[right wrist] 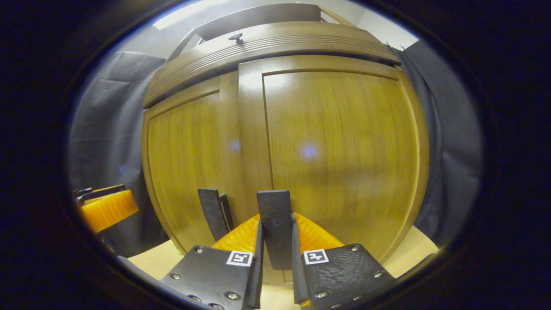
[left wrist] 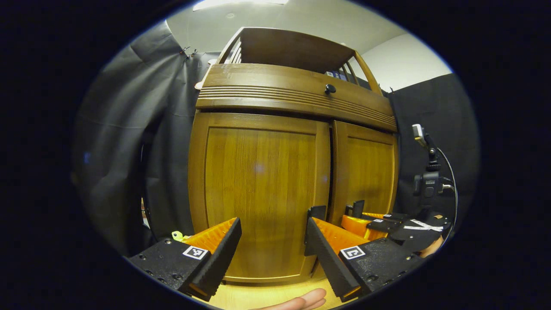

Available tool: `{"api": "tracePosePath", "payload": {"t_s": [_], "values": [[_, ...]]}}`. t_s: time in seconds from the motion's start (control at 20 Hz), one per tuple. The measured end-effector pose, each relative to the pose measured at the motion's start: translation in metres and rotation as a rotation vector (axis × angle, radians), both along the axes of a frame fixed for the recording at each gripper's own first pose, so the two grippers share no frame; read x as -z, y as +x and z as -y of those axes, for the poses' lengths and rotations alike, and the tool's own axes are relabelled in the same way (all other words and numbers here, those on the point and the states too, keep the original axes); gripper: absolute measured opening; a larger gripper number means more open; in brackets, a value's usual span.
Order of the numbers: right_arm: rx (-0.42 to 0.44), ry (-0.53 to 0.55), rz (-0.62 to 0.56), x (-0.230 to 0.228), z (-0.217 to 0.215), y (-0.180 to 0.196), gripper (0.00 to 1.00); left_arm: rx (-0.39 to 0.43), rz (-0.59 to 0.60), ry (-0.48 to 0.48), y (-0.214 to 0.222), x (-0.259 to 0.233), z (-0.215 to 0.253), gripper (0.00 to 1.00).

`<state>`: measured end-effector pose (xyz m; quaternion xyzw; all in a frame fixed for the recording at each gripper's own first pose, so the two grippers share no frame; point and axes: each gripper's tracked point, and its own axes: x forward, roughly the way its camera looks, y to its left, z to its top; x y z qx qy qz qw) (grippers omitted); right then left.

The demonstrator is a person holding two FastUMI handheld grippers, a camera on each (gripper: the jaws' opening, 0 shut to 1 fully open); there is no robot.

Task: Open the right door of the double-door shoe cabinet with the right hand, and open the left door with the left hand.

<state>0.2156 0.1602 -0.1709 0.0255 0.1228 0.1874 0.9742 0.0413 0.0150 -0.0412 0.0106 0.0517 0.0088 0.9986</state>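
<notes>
The wooden shoe cabinet fills both views, its left door (left wrist: 258, 181) and right door (right wrist: 340, 150) standing closed or nearly so, with a thin dark seam between them. In the left gripper view my left gripper (left wrist: 274, 220) is open in front of the left door. The door's black handle (left wrist: 317, 212) sits just behind its right fingertip, not between the fingers. In the right gripper view my right gripper (right wrist: 275, 226) is shut on the right door's black handle (right wrist: 274, 211). The left door's handle (right wrist: 213, 215) stands free beside it. The right gripper (left wrist: 379, 220) also shows low on the right door.
Above the doors runs a drawer front with a dark knob (left wrist: 330, 89), topped by a railed shelf. A small camera on a stand (left wrist: 426, 172) stands right of the cabinet. Black cloth hangs on both sides. A fingertip (left wrist: 301, 299) shows over the light wooden floor.
</notes>
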Motion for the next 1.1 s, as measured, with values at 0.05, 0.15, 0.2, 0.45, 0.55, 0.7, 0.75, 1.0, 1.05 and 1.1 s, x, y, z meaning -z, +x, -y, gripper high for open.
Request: {"api": "tracePosePath", "payload": {"t_s": [0.05, 0.15, 0.2, 0.45, 0.55, 0.7, 0.75, 1.0, 1.05, 1.1], "values": [[-0.012, -0.002, 0.003, 0.0, 0.003, -0.006, 0.29, -0.002, -0.002, 0.001, 0.0, 0.0, -0.001, 0.93], [-0.035, -0.004, 0.009, -0.004, 0.007, -0.015, 0.29, -0.006, -0.006, 0.002, 0.002, 0.002, -0.001, 0.94], [-0.046, -0.011, 0.011, -0.003, 0.008, -0.018, 0.33, -0.008, -0.007, 0.002, 0.001, 0.002, -0.001, 0.93], [-0.076, -0.036, 0.006, -0.008, 0.024, -0.042, 0.29, -0.013, -0.015, 0.014, 0.003, 0.004, 0.0, 0.96], [-0.084, -0.041, 0.005, -0.009, 0.029, -0.05, 0.29, -0.01, -0.016, 0.02, 0.003, 0.005, 0.003, 0.96], [-0.102, -0.04, -0.002, -0.01, 0.038, -0.061, 0.29, -0.002, -0.016, 0.032, 0.002, 0.006, 0.006, 0.93], [-0.108, -0.04, 0.0, -0.012, 0.042, -0.064, 0.29, 0.0, -0.015, 0.035, 0.002, 0.006, 0.007, 0.93], [-0.114, -0.026, -0.002, -0.013, 0.054, -0.076, 0.29, 0.003, -0.017, 0.045, 0.002, 0.008, 0.01, 0.96], [-0.11, -0.018, -0.006, -0.013, 0.054, -0.076, 0.22, 0.002, -0.018, 0.046, 0.002, 0.008, 0.009, 0.96], [-0.11, -0.021, -0.005, -0.014, 0.057, -0.08, 0.22, 0.0, -0.018, 0.046, 0.001, 0.008, 0.009, 0.96]]}}
